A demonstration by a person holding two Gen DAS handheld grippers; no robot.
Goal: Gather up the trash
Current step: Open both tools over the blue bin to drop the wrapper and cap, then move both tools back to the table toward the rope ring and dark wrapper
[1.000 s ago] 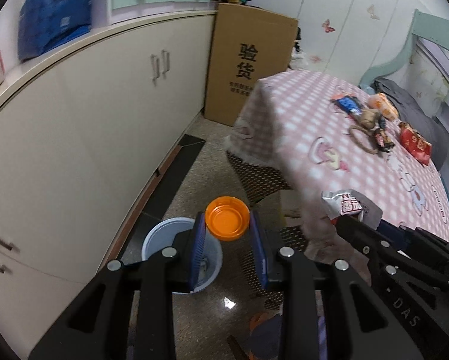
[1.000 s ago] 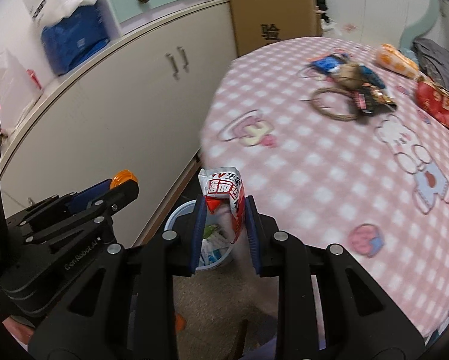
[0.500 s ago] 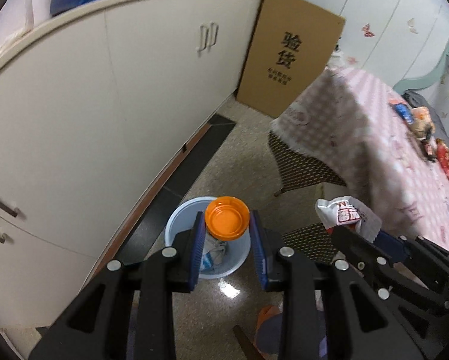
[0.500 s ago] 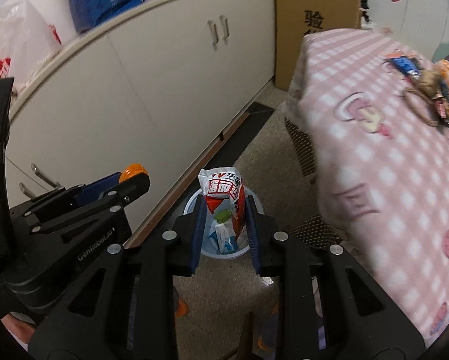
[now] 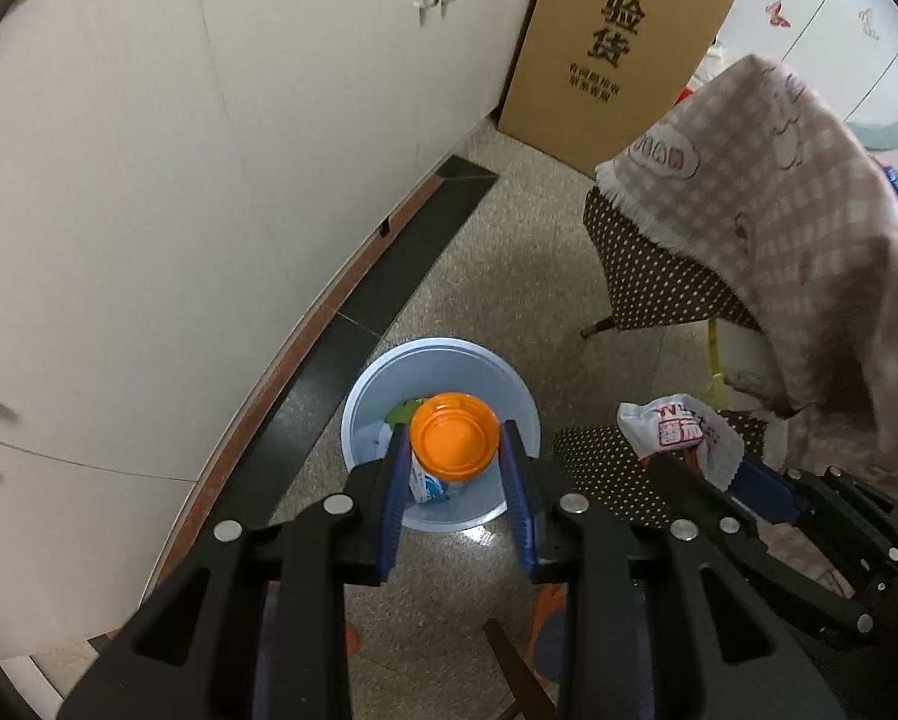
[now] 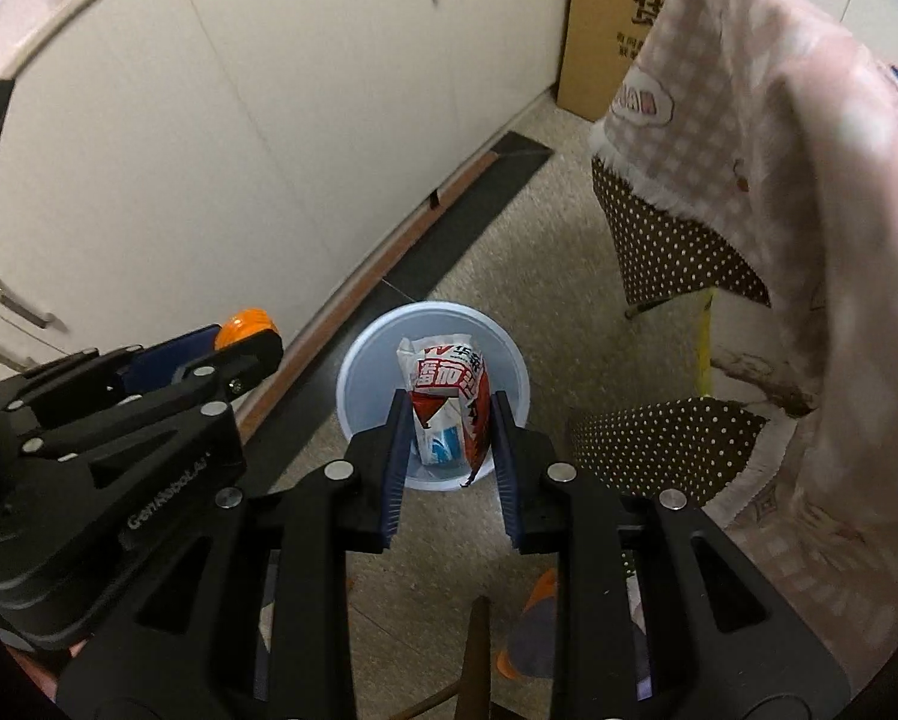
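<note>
Trash sits in both claws above the pale blue bin (image 5: 512,396) standing on the speckled floor (image 5: 509,276) near the white cabinets (image 5: 149,180). Left gripper (image 5: 454,450) is clamped on an orange lid (image 5: 454,443), held over the bin's mouth. Right gripper (image 6: 449,420) pinches a red-and-white snack wrapper (image 6: 446,387) between its 2 blue pads (image 6: 394,468), also over the bin, beside the pink checked tablecloth (image 6: 779,180).

Bin (image 5: 509,384) mouth is left open from above, w/ trash lying low inside. Approach is hemmed by cabinets (image 5: 149,180) on the left & draped tablecloth (image 5: 779,192) on the right; bare floor (image 5: 509,240) betw. them.
</note>
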